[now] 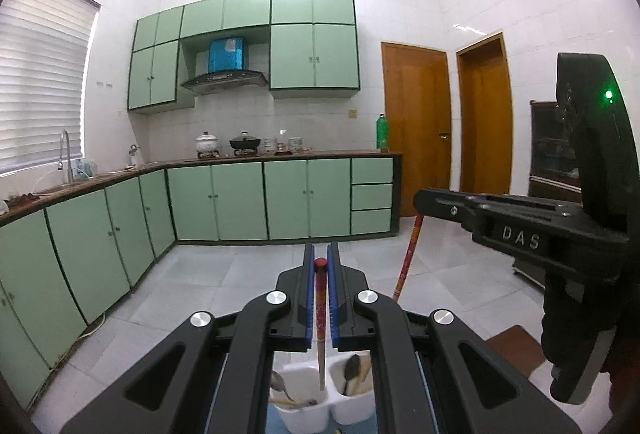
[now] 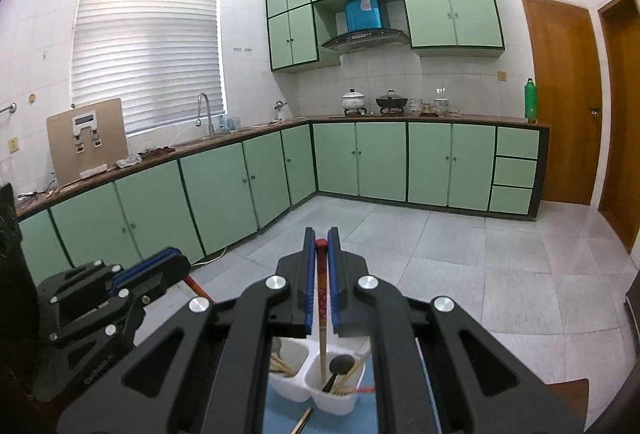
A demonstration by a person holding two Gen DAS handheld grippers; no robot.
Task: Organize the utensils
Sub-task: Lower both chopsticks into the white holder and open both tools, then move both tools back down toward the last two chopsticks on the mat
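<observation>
Both grippers' blue-padded jaws are clamped nearly shut: the left gripper [image 1: 321, 266] and right gripper [image 2: 321, 248] each pinch a slim red-topped chopstick [image 1: 321, 298] [image 2: 322, 294] above the near white two-compartment plastic holder [image 2: 316, 378].

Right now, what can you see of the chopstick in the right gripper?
The chopstick is a slim stick that looks wooden: a red cap at its top end, a red patterned band below it, then a plain pale shaft. It stands roughly upright, clamped between the blue pads of the shut right gripper, its cap about level with the fingertips. Its lower end hangs over the right compartment of the white utensil holder; whether it touches anything there cannot be told.
</observation>
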